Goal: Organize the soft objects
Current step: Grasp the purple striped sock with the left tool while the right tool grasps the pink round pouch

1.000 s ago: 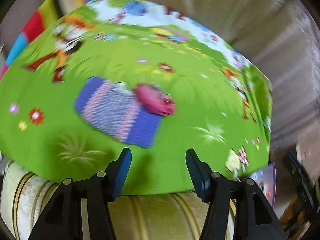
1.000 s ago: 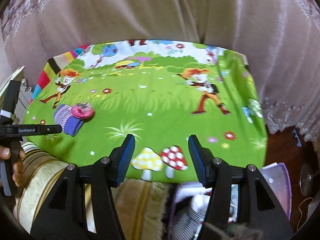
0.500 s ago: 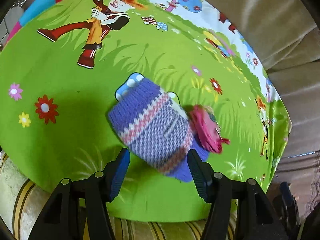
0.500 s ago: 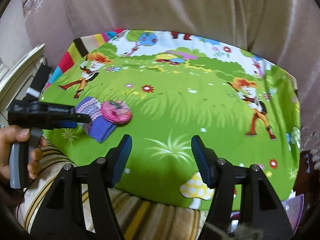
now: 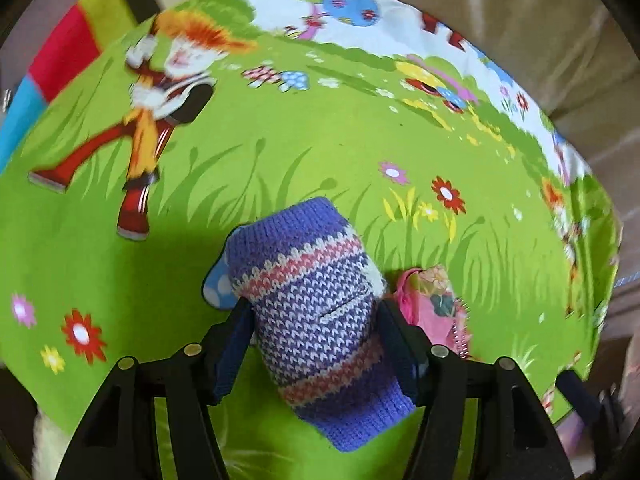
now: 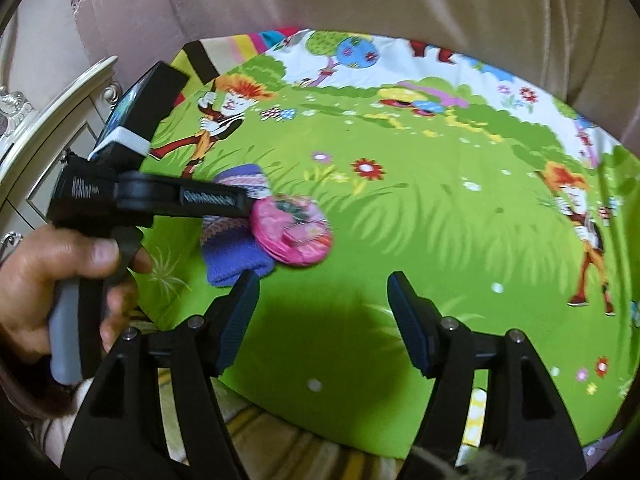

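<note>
- Two soft things lie on the green cartoon cloth (image 6: pixel 400 240): a purple knitted sock (image 5: pixel 316 304) and a pink round pouch (image 6: pixel 292 230), touching, near the cloth's front edge.
- My left gripper (image 5: pixel 316 344) straddles the sock, jaws parted; I cannot tell if the pads press yet.
- My right gripper (image 6: pixel 323 320) is opening, empty, probably for the pouch.
- Wide bare cloth lies to the right.

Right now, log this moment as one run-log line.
left hand-held gripper: straddling knitted purple sock, grip unclear | right hand-held gripper: opening, empty | pink pouch: touching sock | surface: green cartoon cloth
</note>
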`<state>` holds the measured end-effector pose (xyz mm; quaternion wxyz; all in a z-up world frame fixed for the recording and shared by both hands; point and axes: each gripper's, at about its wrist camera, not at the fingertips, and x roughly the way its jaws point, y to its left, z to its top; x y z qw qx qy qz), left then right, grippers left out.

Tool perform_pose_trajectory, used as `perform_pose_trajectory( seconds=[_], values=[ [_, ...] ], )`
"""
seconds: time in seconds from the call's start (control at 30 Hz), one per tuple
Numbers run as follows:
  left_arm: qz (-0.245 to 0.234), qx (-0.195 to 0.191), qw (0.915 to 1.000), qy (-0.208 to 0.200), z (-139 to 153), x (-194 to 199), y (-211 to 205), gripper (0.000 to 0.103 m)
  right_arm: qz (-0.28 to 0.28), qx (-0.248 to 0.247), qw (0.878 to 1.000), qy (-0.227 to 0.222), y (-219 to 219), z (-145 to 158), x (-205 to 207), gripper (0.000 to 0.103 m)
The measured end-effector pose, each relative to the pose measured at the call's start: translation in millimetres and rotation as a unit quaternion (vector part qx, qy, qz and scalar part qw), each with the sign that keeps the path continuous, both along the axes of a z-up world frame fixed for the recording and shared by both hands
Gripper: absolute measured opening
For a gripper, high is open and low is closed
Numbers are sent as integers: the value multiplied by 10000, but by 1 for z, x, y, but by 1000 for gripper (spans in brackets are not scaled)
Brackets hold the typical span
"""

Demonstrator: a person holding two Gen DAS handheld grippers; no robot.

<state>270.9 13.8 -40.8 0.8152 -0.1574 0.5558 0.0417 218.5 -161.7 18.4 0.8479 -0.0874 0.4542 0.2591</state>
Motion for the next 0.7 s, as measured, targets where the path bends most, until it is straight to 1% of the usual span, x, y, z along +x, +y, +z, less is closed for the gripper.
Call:
perform_pose_trajectory(
  seconds=[0.03,0.07,0.1,0.13,0.2,0.27,0.3,0.5,0.63,0.7],
  values=[
    [-71,78,9999,-48,0,0,-1,57,33,22,10000,44,4,-3,2,71],
    [-155,166,9997,-95,0,2,-2,49,70,25,9999,99,9,-7,5,71],
    [-252,236,9993,-166,0,2,-3,44,99,22,9999,140,14,-10,7,71],
    [-324,262,9988,-245,0,2,-2,41,123,25,9998,174,17,-13,9,71],
    [-393,279,9982,-345,1,2,-2,31,132,29,9997,206,23,-19,14,71],
    [-411,229,9979,-445,4,1,0,26,68,-17,9997,253,27,-25,20,71],
    [-393,217,9977,-512,7,-1,2,24,34,-21,9996,293,28,-27,24,71],
    [-222,399,9960,-773,18,-12,12,23,-47,81,9988,490,36,-39,38,71],
    [-32,416,9948,-933,25,-21,22,23,34,-61,9986,530,49,-47,41,71],
    [68,414,9940,-1014,29,-25,27,23,121,-135,9985,514,55,-49,41,74]
  ],
)
